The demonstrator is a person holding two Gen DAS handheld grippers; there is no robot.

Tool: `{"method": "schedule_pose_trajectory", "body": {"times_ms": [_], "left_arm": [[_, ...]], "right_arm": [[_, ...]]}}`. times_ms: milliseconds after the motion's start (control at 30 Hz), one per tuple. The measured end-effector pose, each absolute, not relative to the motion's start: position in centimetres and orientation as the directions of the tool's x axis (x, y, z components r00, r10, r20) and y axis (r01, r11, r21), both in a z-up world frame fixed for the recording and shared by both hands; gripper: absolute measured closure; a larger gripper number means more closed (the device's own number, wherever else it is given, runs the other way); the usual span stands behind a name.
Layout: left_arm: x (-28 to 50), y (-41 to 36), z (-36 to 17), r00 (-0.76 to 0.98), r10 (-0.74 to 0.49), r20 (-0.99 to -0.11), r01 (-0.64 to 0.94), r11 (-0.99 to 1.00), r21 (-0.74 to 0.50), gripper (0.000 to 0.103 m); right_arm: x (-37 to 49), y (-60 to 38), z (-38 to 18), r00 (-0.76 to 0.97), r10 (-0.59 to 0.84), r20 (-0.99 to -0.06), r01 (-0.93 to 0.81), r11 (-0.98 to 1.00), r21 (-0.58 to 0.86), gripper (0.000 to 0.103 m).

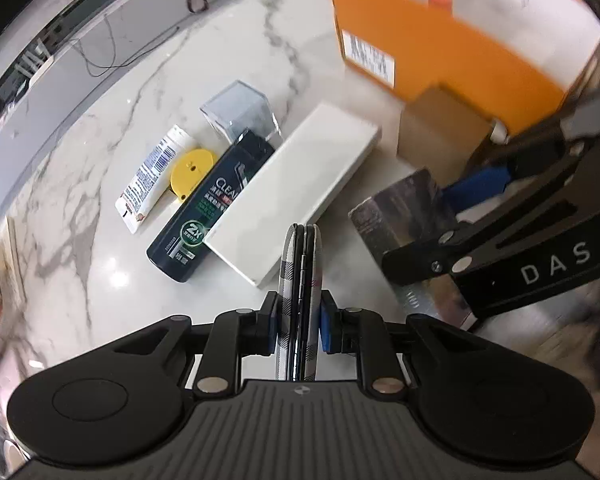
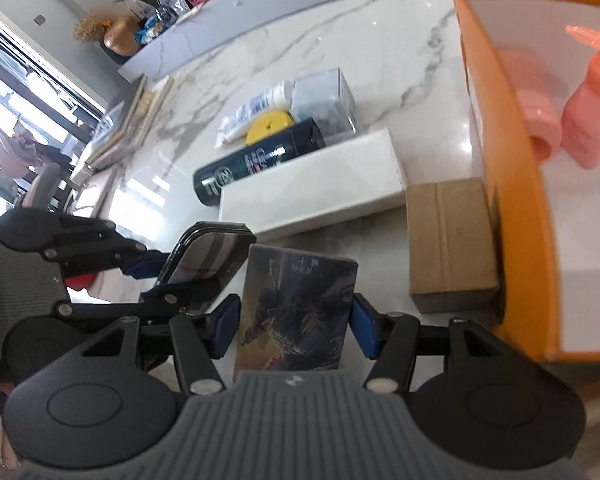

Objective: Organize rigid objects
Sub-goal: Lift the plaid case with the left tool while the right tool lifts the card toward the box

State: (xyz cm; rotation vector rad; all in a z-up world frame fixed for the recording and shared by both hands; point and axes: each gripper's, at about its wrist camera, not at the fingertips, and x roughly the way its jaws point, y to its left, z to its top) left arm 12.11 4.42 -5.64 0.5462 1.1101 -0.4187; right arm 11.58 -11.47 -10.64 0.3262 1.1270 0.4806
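Jaws of the left gripper [image 1: 299,326] clench a plaid case [image 1: 300,264] edgewise. Right gripper [image 2: 293,326] grasps a picture box [image 2: 296,312], likely bound for the orange bin [image 2: 512,184].

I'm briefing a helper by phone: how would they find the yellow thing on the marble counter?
Start at the big orange box, then follow the long white carton leftwards to the dark shampoo bottle. Wedged between that bottle and the white barcode tube lies the flat round yellow disc, the only yellow item there.
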Motion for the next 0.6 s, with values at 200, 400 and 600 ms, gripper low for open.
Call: {"method": "schedule_pose_trajectory", "body": {"times_ms": [200, 400, 600], "left_arm": [[11.2, 4.5, -2.8, 0.438, -0.08, -0.895, 0.509, 0.843, 0.173, 0.081], [11.1, 3.3, 1.1, 0.504, -0.129, -0.854, 0.47, 0.871, 0.146, 0.081], [11.9, 0.5, 4.4, 0.541, -0.219, -0.812, 0.462, 0.884, 0.069, 0.081]], "right_arm": [[10.5, -12.5, -7.8, 0.405, 0.54, -0.737, -0.231, 0.841, 0.489, 0.044], [10.0, -15.2, -3.3, 0.513, 0.528, -0.677, -0.26, 0.847, 0.464, 0.044], [10.2, -18.9, 0.5, 0.614, 0.478, -0.628, -0.25, 0.873, 0.419, 0.044]]}}
